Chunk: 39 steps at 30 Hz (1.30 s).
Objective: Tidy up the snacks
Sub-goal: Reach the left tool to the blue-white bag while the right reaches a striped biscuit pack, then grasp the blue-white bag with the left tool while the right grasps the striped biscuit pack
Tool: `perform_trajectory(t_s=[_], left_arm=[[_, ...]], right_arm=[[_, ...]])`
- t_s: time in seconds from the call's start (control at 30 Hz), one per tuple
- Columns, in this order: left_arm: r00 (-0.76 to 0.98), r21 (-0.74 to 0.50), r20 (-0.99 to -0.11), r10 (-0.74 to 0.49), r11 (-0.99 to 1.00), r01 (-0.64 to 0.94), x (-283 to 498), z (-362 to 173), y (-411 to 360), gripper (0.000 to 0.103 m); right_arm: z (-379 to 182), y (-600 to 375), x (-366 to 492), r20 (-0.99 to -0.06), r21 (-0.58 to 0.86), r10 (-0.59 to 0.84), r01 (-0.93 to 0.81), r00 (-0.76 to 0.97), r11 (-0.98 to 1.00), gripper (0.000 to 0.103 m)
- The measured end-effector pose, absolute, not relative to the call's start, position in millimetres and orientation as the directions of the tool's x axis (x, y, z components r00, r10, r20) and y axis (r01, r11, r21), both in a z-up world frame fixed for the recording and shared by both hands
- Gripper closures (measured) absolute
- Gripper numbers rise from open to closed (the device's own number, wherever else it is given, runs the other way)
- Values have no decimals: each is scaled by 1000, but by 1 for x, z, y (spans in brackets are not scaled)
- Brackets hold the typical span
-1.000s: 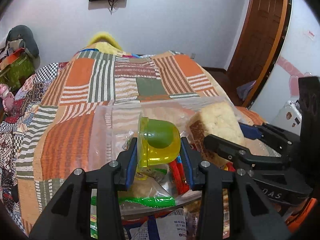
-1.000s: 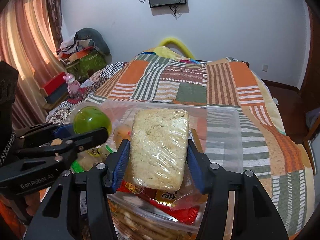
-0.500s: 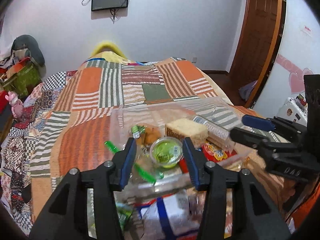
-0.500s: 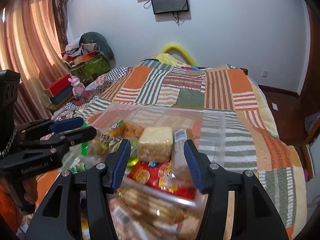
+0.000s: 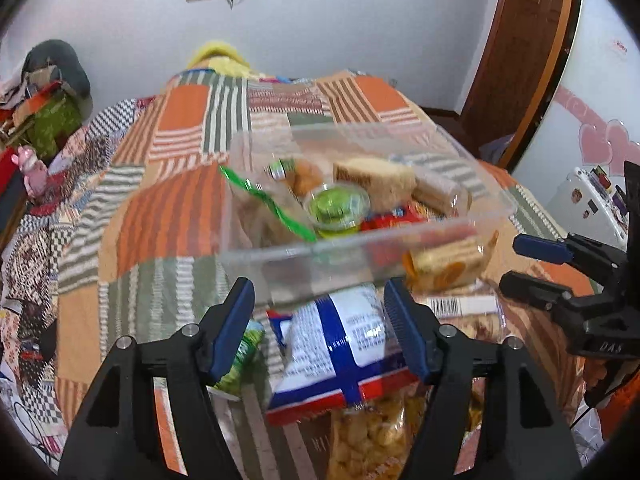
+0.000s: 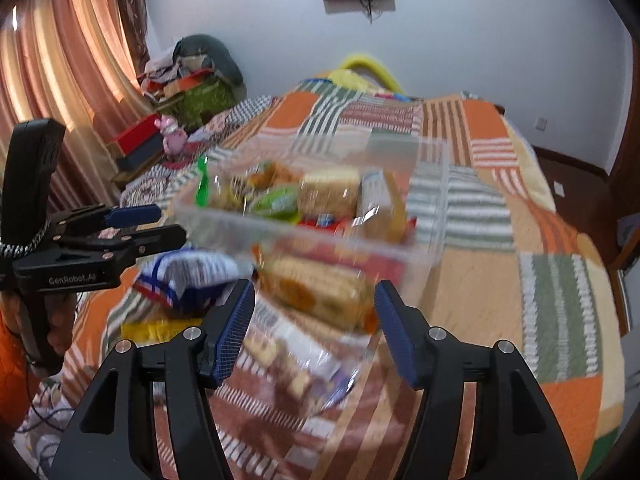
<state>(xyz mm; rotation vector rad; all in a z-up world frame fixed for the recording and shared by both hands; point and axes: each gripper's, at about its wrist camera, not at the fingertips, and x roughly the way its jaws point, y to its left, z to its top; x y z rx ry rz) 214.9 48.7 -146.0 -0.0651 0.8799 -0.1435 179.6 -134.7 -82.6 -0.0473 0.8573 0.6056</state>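
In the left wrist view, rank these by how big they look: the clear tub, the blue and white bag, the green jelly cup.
1. Clear tub, largest.
2. Blue and white bag; it lies nearer the camera, which inflates it.
3. Green jelly cup, smallest, inside the tub.

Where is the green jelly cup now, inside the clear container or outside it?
Inside. The green jelly cup lies in the clear container on the bed, beside a wrapped rice cake, and neither tongs touch it.
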Motion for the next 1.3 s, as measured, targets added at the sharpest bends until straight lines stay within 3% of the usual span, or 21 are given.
perform_trajectory(t_s=[0.57,0.7,0.77,0.93,1.3], left_arm=[[525,-213,-822,-220,974,74,223,-193,54,30],[550,-196,-808,-210,977,85,219,-191,54,40],[561,-184,-802,-202,979,89,215,-188,52,42],[583,-177,-791,-187,981,75,201,-176,56,44],[649,-143,-746,-148,988,61,171,-144,62,45]], right_arm=[[-130,-101,181,-804,233,504,-613,315,755,43],[-130,-100,175,-804,217,499,-622,323,752,49],[-129,-104,173,-801,229,507,-618,319,752,56],[-128,-119,167,-800,254,508,-586,320,769,60],[-124,-118,164,-802,250,492,-557,339,792,59]])
